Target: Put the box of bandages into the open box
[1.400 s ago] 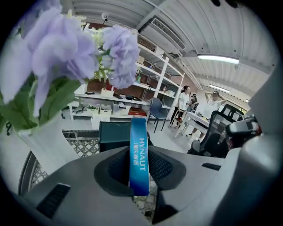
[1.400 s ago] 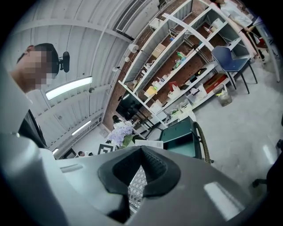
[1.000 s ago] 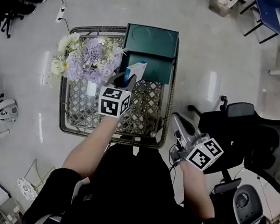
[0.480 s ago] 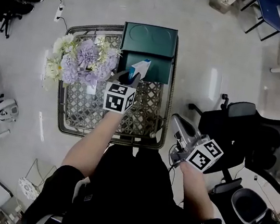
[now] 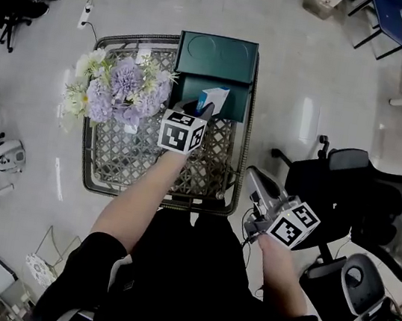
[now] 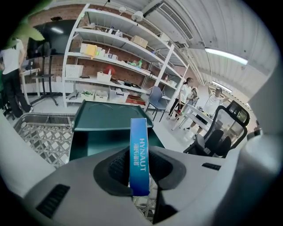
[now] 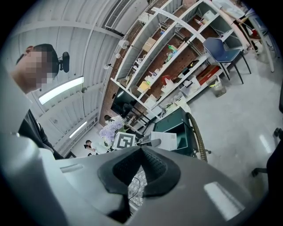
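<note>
Starting with the wire-mesh table (image 5: 122,158): its lattice is full of gaps, so anything you let go short of the target can land tilted on the mesh, and a corner could catch in it. The open box (image 5: 234,105) sits at the table's 12 o'clock edge, dark green, with its lid (image 5: 216,56) open at the far side. That lid is 1 hazard: push too far toward 12 o'clock and your load may knock it, or shove the whole open box toward the edge. The flowers (image 5: 118,86) stand at 10 o'clock, near your left gripper (image 5: 194,108); a swing toward 9 o'clock on the way out could brush them.

The box of bandages (image 5: 215,96) hangs over the open box's cavity, held on edge; I cannot tell whether it is below the walls yet. The left fingers (image 6: 116,164) pinch its 2 broad faces near 1 end, so most of it sticks out beyond the grip, and I judge it could pivot if it touches a wall. Released from up here, it may strike the near wall and tip out onto the mesh. Lower it first, then let go.

Your right gripper (image 5: 258,182) hangs off the table at 4 o'clock, fingers pressed together on nothing, well apart from the open box and no help in steadying it.
</note>
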`<state>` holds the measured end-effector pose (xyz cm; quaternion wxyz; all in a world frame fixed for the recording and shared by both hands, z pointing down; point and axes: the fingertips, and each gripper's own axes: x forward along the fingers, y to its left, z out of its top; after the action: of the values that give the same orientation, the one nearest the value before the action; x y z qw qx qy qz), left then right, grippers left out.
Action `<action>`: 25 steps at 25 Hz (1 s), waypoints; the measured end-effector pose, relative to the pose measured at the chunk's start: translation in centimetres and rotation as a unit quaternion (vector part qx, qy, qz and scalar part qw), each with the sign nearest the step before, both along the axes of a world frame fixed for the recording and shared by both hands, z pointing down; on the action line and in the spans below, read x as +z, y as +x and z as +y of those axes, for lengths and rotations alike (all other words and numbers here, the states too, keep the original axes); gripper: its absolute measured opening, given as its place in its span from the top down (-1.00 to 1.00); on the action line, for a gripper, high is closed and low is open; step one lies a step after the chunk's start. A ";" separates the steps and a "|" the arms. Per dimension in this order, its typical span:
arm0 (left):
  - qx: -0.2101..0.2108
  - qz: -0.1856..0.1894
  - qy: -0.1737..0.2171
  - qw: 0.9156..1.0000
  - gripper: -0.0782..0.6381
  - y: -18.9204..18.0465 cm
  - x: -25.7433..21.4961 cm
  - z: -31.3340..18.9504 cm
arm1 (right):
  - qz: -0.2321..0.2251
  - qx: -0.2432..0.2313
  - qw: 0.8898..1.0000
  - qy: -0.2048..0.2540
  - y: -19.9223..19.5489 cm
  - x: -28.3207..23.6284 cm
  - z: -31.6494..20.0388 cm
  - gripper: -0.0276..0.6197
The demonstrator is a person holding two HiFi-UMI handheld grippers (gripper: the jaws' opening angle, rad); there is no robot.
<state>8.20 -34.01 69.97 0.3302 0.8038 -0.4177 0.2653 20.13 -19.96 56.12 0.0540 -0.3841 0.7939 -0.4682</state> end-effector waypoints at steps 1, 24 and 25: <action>0.003 -0.003 0.000 1.000 0.55 0.4 0.1 -0.1 | 0.000 0.000 1.000 -0.001 0.1 0.0 0.0 0.88; -0.017 -0.123 0.020 0.992 0.10 -3.0 2.2 -1.5 | 0.011 0.010 1.000 -0.009 0.6 -0.1 -0.1 0.88; -0.020 -0.125 0.022 0.992 0.09 -3.3 2.2 -1.5 | 0.011 0.010 1.000 -0.008 0.6 -0.1 -0.1 0.88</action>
<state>4.89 -35.54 72.18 0.2632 0.7626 -0.4775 0.3483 20.69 -20.04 55.99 0.0467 -0.3977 0.7867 -0.4698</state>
